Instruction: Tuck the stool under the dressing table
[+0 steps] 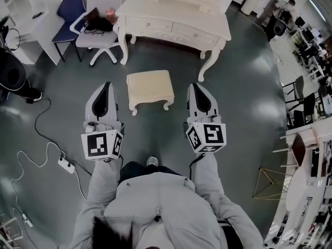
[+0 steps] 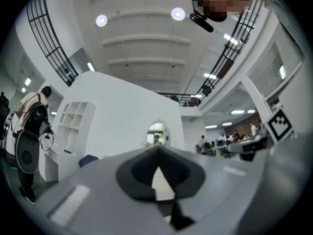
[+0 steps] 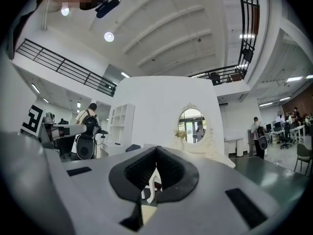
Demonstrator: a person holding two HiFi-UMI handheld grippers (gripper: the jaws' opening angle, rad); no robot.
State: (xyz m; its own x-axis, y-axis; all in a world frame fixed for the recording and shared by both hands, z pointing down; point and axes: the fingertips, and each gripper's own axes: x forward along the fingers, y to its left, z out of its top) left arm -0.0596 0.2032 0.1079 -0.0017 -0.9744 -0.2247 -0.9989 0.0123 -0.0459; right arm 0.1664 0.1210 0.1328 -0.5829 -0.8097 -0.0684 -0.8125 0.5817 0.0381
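Observation:
The cream stool [image 1: 150,88] stands on the dark floor a short way in front of the white dressing table [image 1: 176,21], outside its leg space. My left gripper [image 1: 107,85] is just left of the stool and my right gripper [image 1: 196,86] just right of it; both are shut, hold nothing, and stand apart from the stool. In the left gripper view the shut gripper [image 2: 156,152] points toward a white wall. In the right gripper view the shut gripper [image 3: 156,152] points at the dressing table's oval mirror [image 3: 191,125], and a curved white leg [image 3: 152,186] shows below the tips.
A white office chair [image 1: 102,29] and a blue chair [image 1: 69,12] stand left of the dressing table. A power strip with cable [image 1: 65,163] lies on the floor at the left. A gold wire frame [image 1: 269,183] and desks are at the right. A person with a backpack [image 3: 87,131] stands far left.

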